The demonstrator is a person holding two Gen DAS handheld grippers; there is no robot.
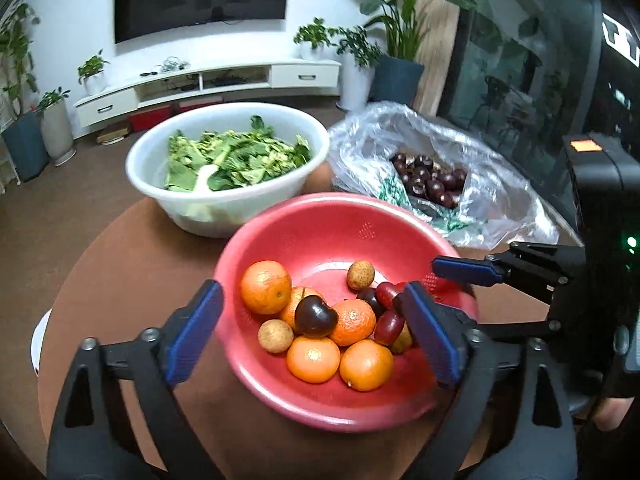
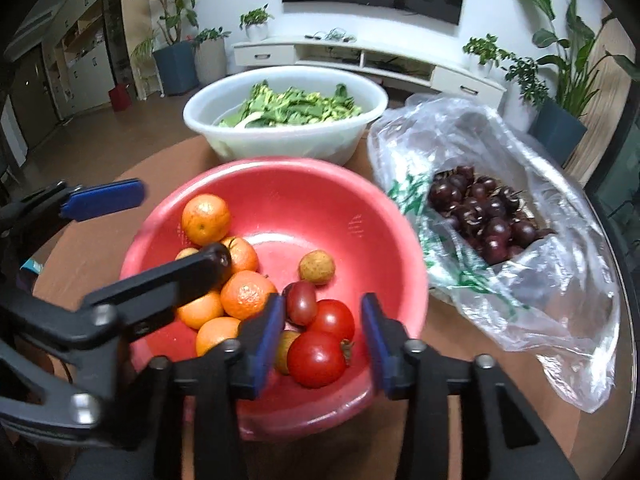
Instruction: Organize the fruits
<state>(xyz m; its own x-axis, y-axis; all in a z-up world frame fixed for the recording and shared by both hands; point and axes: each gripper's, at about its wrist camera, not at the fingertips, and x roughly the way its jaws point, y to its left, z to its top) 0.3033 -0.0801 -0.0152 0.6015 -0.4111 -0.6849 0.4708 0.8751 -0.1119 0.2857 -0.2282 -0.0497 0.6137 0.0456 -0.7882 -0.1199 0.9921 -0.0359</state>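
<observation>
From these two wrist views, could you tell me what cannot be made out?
- Right wrist view: the left gripper covers part of the oranges in the red bowl.
- Both views: the plastic bag veils its lower dark fruits.
- Left wrist view: greens hide the white basin's bottom.

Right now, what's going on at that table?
A person is sorting fruit with two handheld grippers over a red bowl of oranges, tomatoes and longans. Both hold nothing: the left gripper is wide open above the oranges, with a dark cherry lying loose between its fingers, and the right gripper is partly open over a tomato. More cherries sit in the plastic bag; the white basin holds greens.
</observation>
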